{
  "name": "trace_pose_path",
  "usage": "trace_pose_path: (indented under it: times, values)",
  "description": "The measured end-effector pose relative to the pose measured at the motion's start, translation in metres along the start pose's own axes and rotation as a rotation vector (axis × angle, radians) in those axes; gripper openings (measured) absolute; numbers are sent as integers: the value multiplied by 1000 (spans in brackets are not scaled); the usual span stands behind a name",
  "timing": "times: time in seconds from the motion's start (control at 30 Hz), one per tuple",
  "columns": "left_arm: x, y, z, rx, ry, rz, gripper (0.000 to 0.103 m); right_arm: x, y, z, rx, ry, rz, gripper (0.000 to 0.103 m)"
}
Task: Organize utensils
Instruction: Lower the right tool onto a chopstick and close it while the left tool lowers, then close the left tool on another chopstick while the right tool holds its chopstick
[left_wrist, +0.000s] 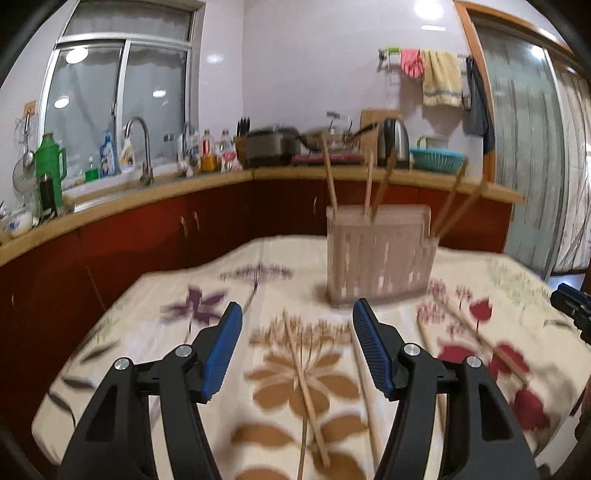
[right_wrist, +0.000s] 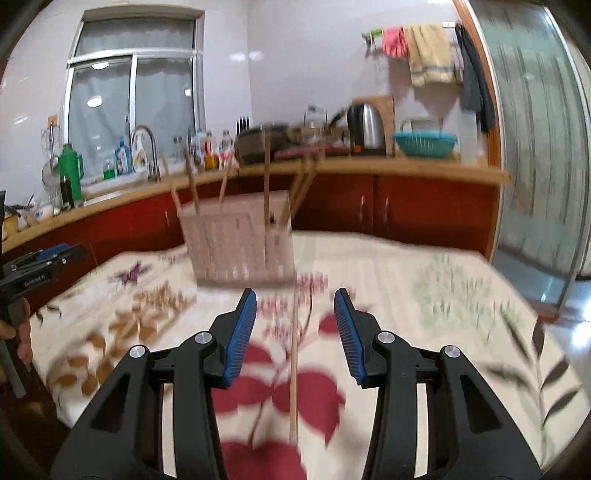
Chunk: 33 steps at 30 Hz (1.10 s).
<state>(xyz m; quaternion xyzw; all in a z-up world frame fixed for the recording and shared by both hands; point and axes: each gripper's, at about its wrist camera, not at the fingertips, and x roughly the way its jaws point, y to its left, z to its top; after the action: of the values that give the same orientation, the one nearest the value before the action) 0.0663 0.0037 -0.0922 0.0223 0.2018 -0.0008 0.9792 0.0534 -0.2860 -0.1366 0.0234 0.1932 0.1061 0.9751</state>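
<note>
A pale slotted utensil holder (left_wrist: 380, 254) stands on the flowered tablecloth (left_wrist: 155, 295) with several wooden chopsticks upright in it. More chopsticks lie loose on the cloth: one (left_wrist: 306, 387) ahead of my left gripper (left_wrist: 297, 302), another (left_wrist: 364, 387) beside it, and one (left_wrist: 480, 339) further right. My left gripper is open with nothing between its pads. In the right wrist view the holder (right_wrist: 240, 243) is blurred, and a single chopstick (right_wrist: 293, 369) lies on the cloth in line with the gap of my right gripper (right_wrist: 295, 291), which is open and holds nothing.
A kitchen counter (left_wrist: 184, 188) with a tap, bottles, a kettle (left_wrist: 393, 142) and a teal basket (left_wrist: 436, 158) runs behind the table. A glass door (right_wrist: 535, 147) is on the right. The other gripper (right_wrist: 37, 266) and a hand show at the left edge.
</note>
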Motion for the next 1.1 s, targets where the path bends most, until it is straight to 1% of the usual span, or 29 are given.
trace_pose_path:
  times: [0.07, 0.17, 0.33, 0.4, 0.43, 0.47, 0.57, 0.63, 0.73, 0.83, 0.87, 0.97, 1.0, 1.07, 1.1]
  values:
    - [3, 0, -18, -9, 43, 1, 61, 3, -1, -20, 10, 39, 7, 43]
    - [6, 1, -36, -27, 86, -1, 60, 9, 0, -38, 12, 77, 13, 42]
    - [11, 2, -60, -45, 147, -7, 57, 19, 2, -56, 19, 130, 24, 41]
    - [14, 0, -67, -41, 170, -12, 55, 23, 3, -61, 13, 150, 18, 38]
    - [15, 0, -70, -41, 178, -14, 53, 26, 4, -63, 10, 165, 18, 33]
    - [16, 0, -74, -42, 188, -18, 52, 28, 4, -64, 10, 176, 14, 32]
    - [22, 0, -79, -48, 220, -28, 45, 32, 2, -66, 13, 196, 7, 30]
    - [25, 1, -82, -54, 239, -33, 41, 33, 3, -67, 4, 200, -4, 26]
    - [29, 3, -85, -69, 260, -44, 35, 33, 4, -68, -6, 201, -12, 24]
    - [29, 2, -86, -72, 272, -55, 32, 33, 5, -68, -20, 200, -29, 20]
    - [29, 0, -87, -70, 275, -58, 32, 34, 5, -68, -22, 201, -30, 16]
    - [30, -4, -90, -58, 291, -67, 31, 34, 5, -68, -29, 201, -34, 14]
    - [29, -7, -91, -43, 286, -60, 30, 34, 6, -68, -34, 201, -36, 13]
    - [28, -9, -92, -18, 286, -53, 24, 34, 7, -68, -44, 204, -34, 8]
    - [28, -8, -92, -12, 289, -51, 20, 34, 8, -68, -47, 204, -33, 7]
